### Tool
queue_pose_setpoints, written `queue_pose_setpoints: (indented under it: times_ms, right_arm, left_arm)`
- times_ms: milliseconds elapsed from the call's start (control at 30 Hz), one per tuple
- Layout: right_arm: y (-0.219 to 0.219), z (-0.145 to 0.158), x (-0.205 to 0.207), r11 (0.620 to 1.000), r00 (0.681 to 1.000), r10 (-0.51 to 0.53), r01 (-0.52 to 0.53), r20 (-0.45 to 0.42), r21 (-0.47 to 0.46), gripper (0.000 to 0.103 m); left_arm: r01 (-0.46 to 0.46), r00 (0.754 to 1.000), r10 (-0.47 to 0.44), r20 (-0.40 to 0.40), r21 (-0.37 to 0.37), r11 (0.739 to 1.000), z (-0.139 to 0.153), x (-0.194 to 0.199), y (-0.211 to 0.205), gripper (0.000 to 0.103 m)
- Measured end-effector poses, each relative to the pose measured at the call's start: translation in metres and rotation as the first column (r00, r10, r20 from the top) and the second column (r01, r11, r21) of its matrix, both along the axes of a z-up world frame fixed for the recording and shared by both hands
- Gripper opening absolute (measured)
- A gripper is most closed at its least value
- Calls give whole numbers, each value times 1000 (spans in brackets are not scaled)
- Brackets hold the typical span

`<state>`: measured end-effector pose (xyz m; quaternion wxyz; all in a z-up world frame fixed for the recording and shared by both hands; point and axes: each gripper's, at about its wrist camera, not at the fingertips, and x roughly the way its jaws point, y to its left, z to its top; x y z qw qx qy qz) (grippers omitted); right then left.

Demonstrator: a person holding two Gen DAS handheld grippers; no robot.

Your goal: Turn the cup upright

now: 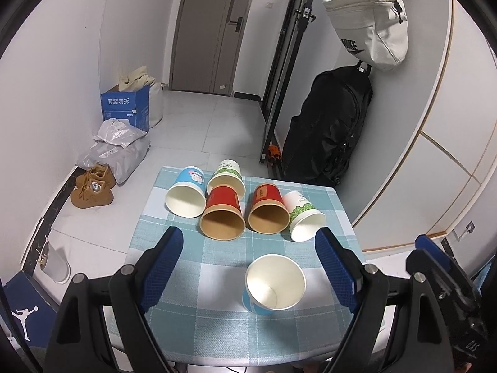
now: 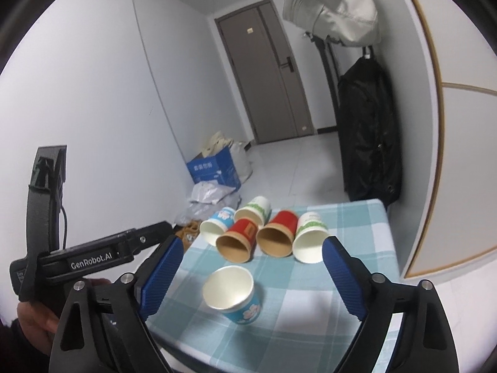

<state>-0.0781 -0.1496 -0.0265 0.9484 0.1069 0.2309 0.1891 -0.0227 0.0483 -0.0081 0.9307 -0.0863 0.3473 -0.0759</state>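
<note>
I'm holding both grippers wide open over the near edge of the table, nothing between the fingers. The left gripper is hovering with its blue pads spread on either side of the blue cup, not touching it. That cup is standing upright, mouth up, alone on the checked cloth near the front. The right gripper is also spread, framing the same cup without contact. Behind it five cups are lying on their sides in a cluster, mouths facing me: a blue-and-white cup, a green-band cup, two red cups, and a second green-band cup rightmost.
</note>
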Motion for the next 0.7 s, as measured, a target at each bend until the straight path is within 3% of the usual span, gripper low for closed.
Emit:
queue_pose_setpoints:
  times_ms: [700]
  right_arm:
    - [-6,-1,-3,999,999,-42,42,-19,-3,96]
  left_arm:
    - [-7,1000,7,-9,25,1000,-2,-1,-6,84]
